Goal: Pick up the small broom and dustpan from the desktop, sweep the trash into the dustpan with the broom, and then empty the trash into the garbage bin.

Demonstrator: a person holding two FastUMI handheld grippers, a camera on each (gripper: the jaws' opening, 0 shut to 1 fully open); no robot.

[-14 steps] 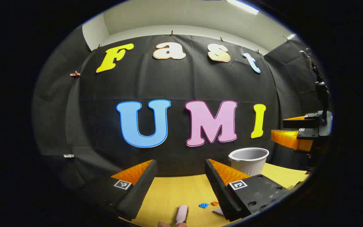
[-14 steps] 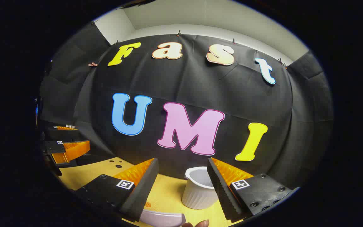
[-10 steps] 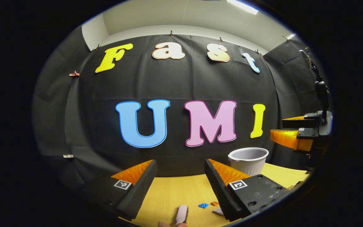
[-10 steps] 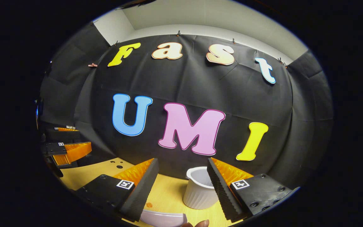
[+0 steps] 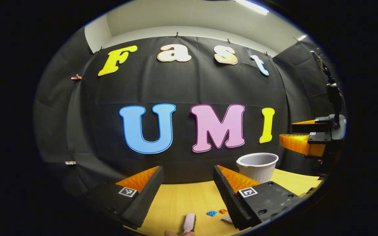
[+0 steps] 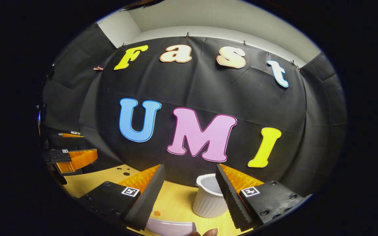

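Slight rightward shift, right gripper (image 6: 189, 183)

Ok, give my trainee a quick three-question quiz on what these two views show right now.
1. True or false: the left tool is shut on the pink broom handle.
2. Which trash scrap lies nearer the handle: A) blue B) orange?
3. Fill in: in the right gripper view, the white garbage bin stands on the ____ desktop.

Key: 1 false, both tools open; 2 A; 3 yellow.
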